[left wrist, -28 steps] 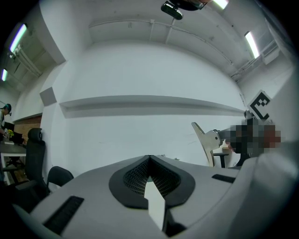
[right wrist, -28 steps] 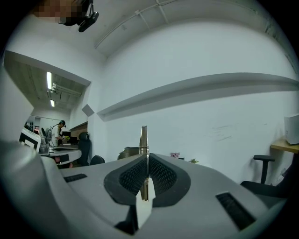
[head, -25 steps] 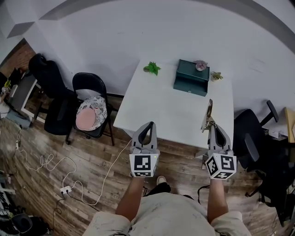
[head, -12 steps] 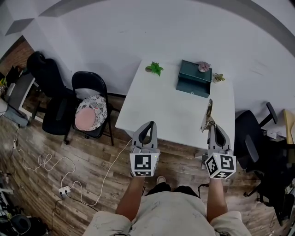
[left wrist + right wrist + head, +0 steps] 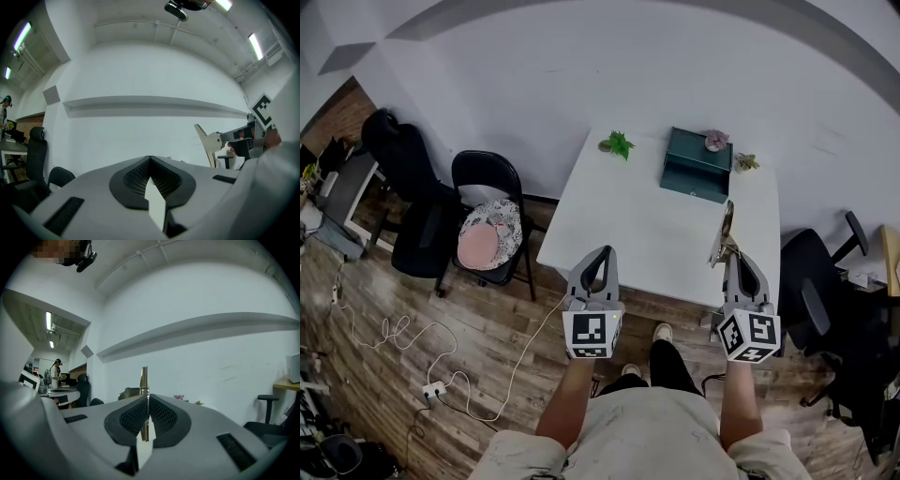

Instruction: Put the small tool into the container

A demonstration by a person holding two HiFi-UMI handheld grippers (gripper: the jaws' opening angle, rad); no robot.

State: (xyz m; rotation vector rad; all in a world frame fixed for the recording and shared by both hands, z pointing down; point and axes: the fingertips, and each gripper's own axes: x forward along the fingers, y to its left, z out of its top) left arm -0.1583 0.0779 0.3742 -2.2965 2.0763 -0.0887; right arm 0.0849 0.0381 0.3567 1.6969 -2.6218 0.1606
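The small tool [image 5: 725,234], a flat pale metal blade, sticks forward out of my right gripper [image 5: 731,255], which is shut on it over the near right edge of the white table [image 5: 628,234]. In the right gripper view the blade [image 5: 144,376] stands on edge between the pressed pads of that gripper [image 5: 147,397]. The container, a dark green box [image 5: 697,164], sits at the table's far side, well ahead of both grippers. My left gripper [image 5: 605,251] hovers at the table's near edge, shut with nothing in it [image 5: 150,158]. The left gripper view shows the tool [image 5: 206,143] off to the right.
A small green plant [image 5: 619,143] and another [image 5: 745,161] stand on the table's far edge, and a pink item [image 5: 714,141] lies on the box. A black folding chair with a pink cushion [image 5: 487,230] stands left, office chairs [image 5: 825,300] right, a white cable [image 5: 441,375] on the floor.
The person has taken a step toward the table; a shoe now shows further forward. Both grippers keep the same pose, the right one still gripping the tool.
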